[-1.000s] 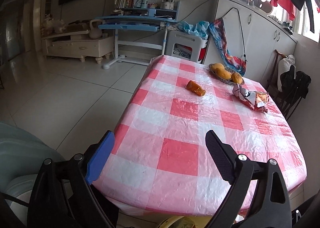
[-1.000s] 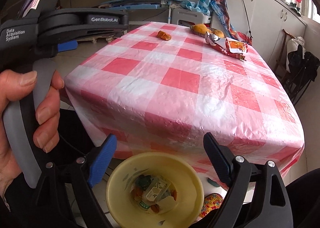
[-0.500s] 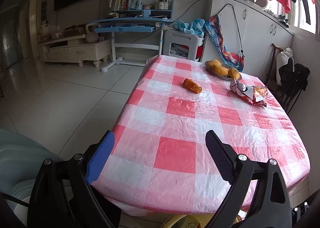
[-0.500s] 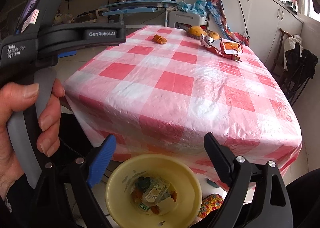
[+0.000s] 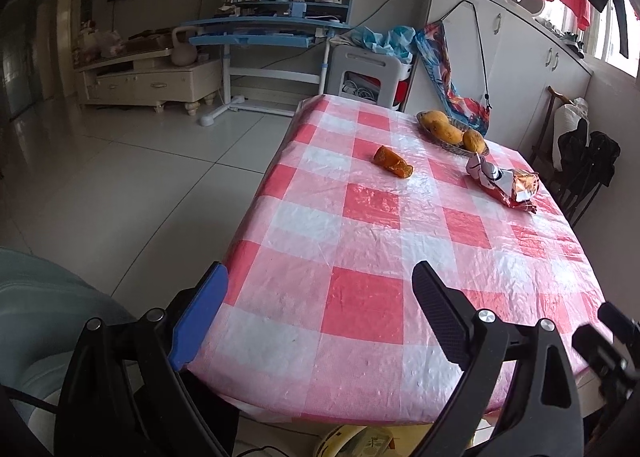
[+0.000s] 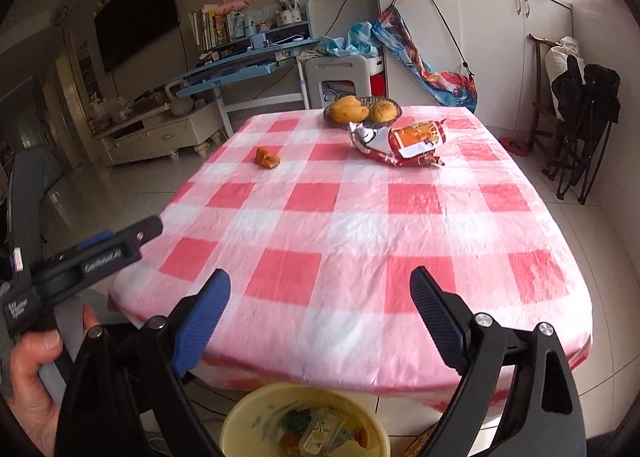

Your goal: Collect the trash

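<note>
A crumpled red and silver snack bag [image 5: 505,184] [image 6: 402,141] lies on the far right part of the checked table [image 5: 360,241] [image 6: 360,225]. An orange scrap of peel [image 5: 392,161] [image 6: 267,157] lies left of it. A yellow bin [image 6: 304,421] holding wrappers stands on the floor under the table's near edge, its rim [image 5: 352,439] just visible in the left wrist view. My left gripper [image 5: 320,313] is open and empty over the near edge. My right gripper [image 6: 320,317] is open and empty above the bin.
A dish of mangoes [image 5: 450,128] [image 6: 362,109] sits at the table's far end. A folded black chair [image 6: 580,117] stands at the right. White cabinets [image 6: 492,29], a blue desk [image 5: 260,33] and tiled floor [image 5: 120,177] lie beyond. A hand [image 6: 28,373] holds the left gripper's handle.
The right gripper has lifted and tilted up, so the table top fills its view and the bin sits lower. The left gripper has shifted slightly; both stay open.
</note>
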A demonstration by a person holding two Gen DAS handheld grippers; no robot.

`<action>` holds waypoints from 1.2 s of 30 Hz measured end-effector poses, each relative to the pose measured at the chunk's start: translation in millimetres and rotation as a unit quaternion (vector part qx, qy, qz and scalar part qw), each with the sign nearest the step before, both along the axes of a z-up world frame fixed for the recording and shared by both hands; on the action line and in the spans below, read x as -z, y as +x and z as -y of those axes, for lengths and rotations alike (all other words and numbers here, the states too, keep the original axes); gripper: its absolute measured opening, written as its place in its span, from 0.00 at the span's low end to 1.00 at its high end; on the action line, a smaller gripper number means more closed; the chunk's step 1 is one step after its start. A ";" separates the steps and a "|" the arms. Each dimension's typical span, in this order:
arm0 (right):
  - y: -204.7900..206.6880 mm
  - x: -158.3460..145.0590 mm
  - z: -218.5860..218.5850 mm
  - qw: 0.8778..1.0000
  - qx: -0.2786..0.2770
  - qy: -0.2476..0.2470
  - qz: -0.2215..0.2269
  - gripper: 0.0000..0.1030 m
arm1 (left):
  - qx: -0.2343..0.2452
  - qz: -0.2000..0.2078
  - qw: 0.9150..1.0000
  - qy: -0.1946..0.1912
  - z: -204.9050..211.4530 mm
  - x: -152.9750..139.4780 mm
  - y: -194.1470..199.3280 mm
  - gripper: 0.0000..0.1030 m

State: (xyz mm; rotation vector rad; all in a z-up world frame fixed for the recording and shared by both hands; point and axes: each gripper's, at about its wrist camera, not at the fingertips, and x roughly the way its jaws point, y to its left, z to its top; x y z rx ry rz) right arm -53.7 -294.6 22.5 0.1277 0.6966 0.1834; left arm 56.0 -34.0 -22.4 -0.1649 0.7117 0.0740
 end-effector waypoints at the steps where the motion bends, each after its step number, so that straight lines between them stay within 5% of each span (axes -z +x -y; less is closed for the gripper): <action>1: 9.6 -3.5 4.5 1.000 -0.001 0.001 0.000 0.85 | 0.000 -0.002 1.000 -0.002 -0.5 0.5 0.4 0.87; 13: 108.2 1.0 57.0 0.999 0.024 0.040 -0.027 0.85 | 0.022 -0.009 1.000 -0.006 3.9 -3.0 18.8 0.87; 19: 162.8 4.9 69.0 0.997 0.038 0.064 -0.018 0.85 | 0.054 -0.016 0.998 0.007 23.1 -9.6 73.1 0.87; 24: 192.4 22.9 85.2 0.989 0.063 0.123 -0.051 0.85 | 0.051 -0.027 0.998 0.007 38.9 -5.8 134.1 0.87; 34: 229.3 36.3 92.5 0.987 0.072 0.103 -0.095 0.84 | 0.047 -0.073 0.996 0.017 67.5 13.6 205.4 0.87; 36: 233.7 39.5 90.0 0.988 0.064 0.090 -0.104 0.74 | 0.039 -0.079 0.996 0.016 66.4 16.0 215.5 0.87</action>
